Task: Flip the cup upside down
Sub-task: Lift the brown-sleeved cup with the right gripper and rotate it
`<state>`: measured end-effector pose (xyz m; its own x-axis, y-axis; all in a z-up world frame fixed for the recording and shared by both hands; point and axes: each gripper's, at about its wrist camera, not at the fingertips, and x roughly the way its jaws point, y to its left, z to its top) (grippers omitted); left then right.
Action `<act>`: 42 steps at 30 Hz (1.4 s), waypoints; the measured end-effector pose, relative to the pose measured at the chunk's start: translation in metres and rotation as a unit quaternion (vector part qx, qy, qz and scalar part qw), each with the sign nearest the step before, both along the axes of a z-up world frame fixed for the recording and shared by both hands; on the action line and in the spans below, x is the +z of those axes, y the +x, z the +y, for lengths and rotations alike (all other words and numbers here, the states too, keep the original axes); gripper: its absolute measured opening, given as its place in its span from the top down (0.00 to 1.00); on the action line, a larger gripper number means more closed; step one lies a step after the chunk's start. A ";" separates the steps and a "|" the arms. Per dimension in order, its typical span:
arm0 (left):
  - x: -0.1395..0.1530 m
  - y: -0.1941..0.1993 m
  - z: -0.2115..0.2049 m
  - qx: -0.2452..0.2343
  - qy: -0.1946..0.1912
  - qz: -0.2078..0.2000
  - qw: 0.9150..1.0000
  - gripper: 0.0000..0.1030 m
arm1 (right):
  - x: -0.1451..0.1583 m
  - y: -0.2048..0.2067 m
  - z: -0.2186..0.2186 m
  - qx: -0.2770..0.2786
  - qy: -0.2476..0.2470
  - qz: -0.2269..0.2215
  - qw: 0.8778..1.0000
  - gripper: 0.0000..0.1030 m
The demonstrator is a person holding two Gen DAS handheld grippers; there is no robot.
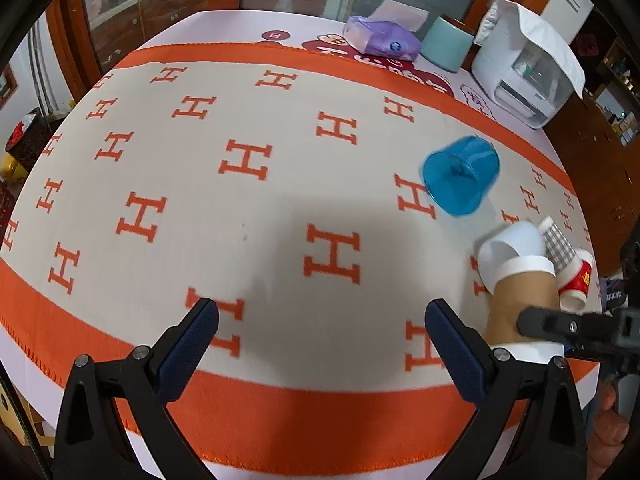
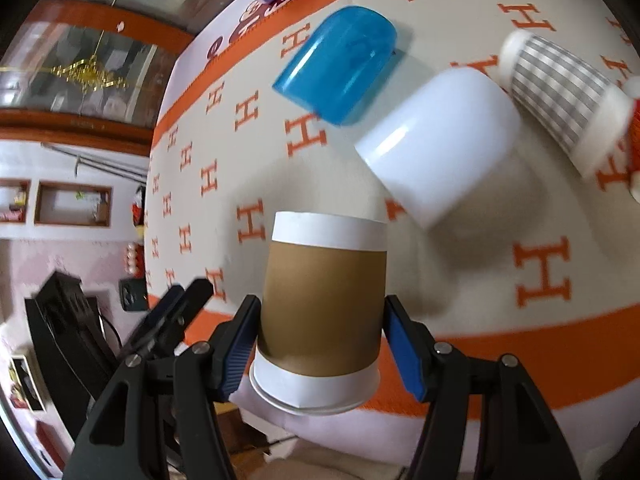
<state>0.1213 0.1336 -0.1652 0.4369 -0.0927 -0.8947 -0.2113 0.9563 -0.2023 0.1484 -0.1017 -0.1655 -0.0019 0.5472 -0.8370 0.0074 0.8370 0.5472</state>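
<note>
My right gripper (image 2: 322, 334) is shut on a brown-sleeved paper cup (image 2: 322, 312); the wide rim points toward the camera, the base away, and it is held above the table's near edge. The same cup (image 1: 524, 308) shows in the left wrist view at the right, with the right gripper (image 1: 576, 328) on it. A blue plastic cup (image 1: 460, 174), a white cup (image 1: 510, 248), a grey checked cup (image 1: 560, 246) and a red-printed cup (image 1: 576, 280) stand upside down on the cloth. My left gripper (image 1: 322, 340) is open and empty over the cloth.
The table carries an orange-bordered cloth with H marks (image 1: 240, 184). At the back stand a purple tissue pack (image 1: 382, 38), a teal canister (image 1: 446, 48) and a white appliance (image 1: 528, 68). Cabinets stand behind the table.
</note>
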 end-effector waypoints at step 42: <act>-0.019 -0.041 -0.051 -0.105 -0.091 0.067 0.988 0.01 | 0.017 -0.069 -0.036 0.000 -0.011 -0.089 0.996 0.34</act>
<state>0.0800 0.0825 -0.1843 0.2693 -0.3337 -0.9034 -0.0479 0.9322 -0.3587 0.0792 -0.1375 -0.1486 0.1481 0.5294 -0.8353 -0.0888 0.8483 0.5219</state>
